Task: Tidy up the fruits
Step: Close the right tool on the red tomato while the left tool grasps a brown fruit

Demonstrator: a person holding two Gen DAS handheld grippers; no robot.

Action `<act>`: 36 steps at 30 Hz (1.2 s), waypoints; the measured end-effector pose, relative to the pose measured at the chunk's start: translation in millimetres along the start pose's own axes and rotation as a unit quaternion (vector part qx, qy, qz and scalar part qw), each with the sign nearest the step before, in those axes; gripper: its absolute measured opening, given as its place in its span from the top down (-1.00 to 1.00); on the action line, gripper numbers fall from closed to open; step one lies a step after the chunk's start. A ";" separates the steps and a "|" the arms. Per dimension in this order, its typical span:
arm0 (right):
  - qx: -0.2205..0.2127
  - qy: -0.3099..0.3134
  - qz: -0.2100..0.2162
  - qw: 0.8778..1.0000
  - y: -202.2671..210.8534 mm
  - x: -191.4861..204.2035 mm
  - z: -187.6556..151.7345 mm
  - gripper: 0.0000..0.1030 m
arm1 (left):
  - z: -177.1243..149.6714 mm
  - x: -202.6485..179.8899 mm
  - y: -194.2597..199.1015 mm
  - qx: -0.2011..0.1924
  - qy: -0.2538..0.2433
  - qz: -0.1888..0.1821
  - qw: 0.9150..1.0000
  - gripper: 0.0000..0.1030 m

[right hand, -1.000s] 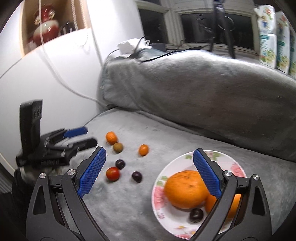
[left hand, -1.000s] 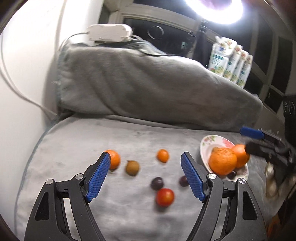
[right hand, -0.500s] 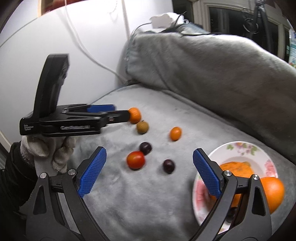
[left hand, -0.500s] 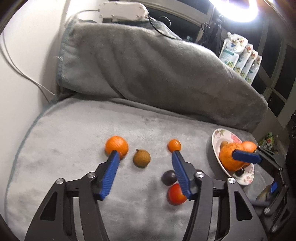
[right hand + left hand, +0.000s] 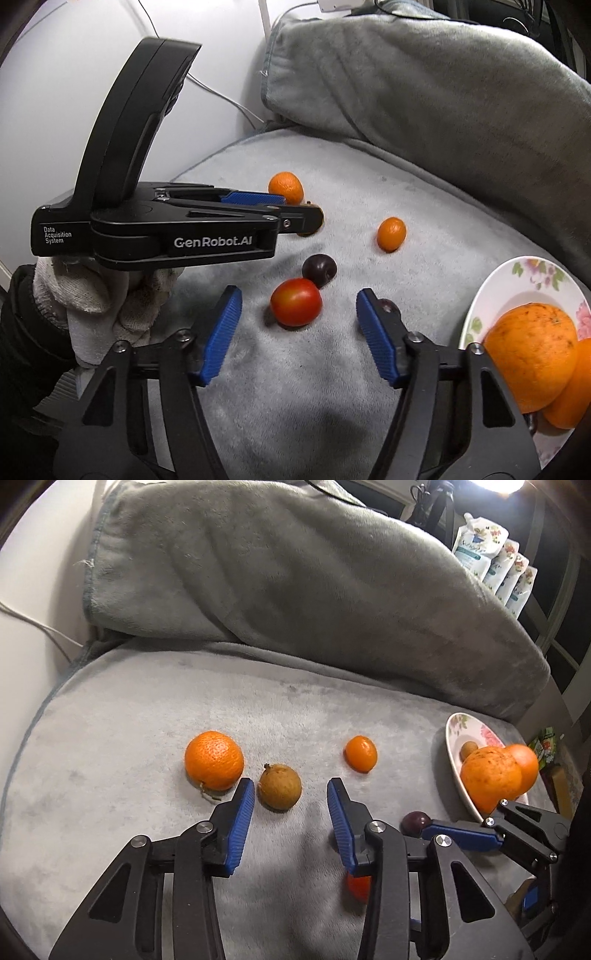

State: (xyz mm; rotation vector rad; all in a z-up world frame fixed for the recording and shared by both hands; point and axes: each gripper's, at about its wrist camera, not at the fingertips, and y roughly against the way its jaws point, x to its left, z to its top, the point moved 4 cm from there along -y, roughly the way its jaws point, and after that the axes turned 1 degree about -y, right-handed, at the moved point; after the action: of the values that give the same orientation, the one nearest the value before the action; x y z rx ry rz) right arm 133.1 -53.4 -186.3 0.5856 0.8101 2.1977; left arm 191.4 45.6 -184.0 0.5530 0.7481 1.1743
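Note:
On the grey blanket, a brown round fruit [image 5: 279,786] lies just ahead of my left gripper [image 5: 291,805], between its blue fingertips. The jaws are closing and the pads are still off the fruit. A mandarin [image 5: 214,759] sits to its left and a kumquat [image 5: 361,754] to its right. My right gripper [image 5: 299,317] is closing around a red tomato [image 5: 295,302] without touching it. A dark plum [image 5: 319,269] lies behind the tomato. A second plum [image 5: 388,306] peeks past the right finger. The floral plate [image 5: 491,288] holds a big orange [image 5: 530,354] and more fruit.
A grey blanket-covered backrest [image 5: 295,590] rises behind the fruit. A white wall with a cable [image 5: 221,96] stands at the left. Pouches [image 5: 491,561] stand at the back right. A gloved hand [image 5: 92,302] holds the left gripper [image 5: 301,208] close beside the right one.
Both grippers sank toward the blanket and their jaws narrowed. The left came up to the brown fruit. The right swung left from over the plate to the tomato.

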 end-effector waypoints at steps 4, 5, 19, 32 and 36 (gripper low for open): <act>0.004 0.001 0.001 1.000 -3.8 -0.3 -0.5 -0.19 | 1.1 0.9 -7.9 0.006 -0.004 0.007 1.000 0.26; 0.005 0.002 0.001 1.000 -4.8 -0.1 -0.2 -0.17 | 1.3 1.1 -9.4 0.007 -0.005 0.009 1.000 0.26; 0.028 0.005 0.007 1.000 -23.3 0.3 1.6 0.09 | 1.3 5.6 -26.7 0.024 -0.004 0.025 0.999 0.51; 0.027 -0.009 0.014 1.000 -21.4 -3.2 3.0 0.30 | -1.3 3.3 -18.3 0.014 0.006 0.021 1.000 0.52; 0.017 -0.013 0.015 1.000 -10.4 -5.6 3.6 0.30 | -1.9 1.5 -7.7 0.004 0.007 0.016 1.000 0.52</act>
State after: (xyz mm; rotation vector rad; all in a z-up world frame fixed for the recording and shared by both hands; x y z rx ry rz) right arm 143.8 -50.5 -191.9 0.6454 0.8306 2.2038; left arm 195.0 44.7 -191.1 0.5672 0.7581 1.2066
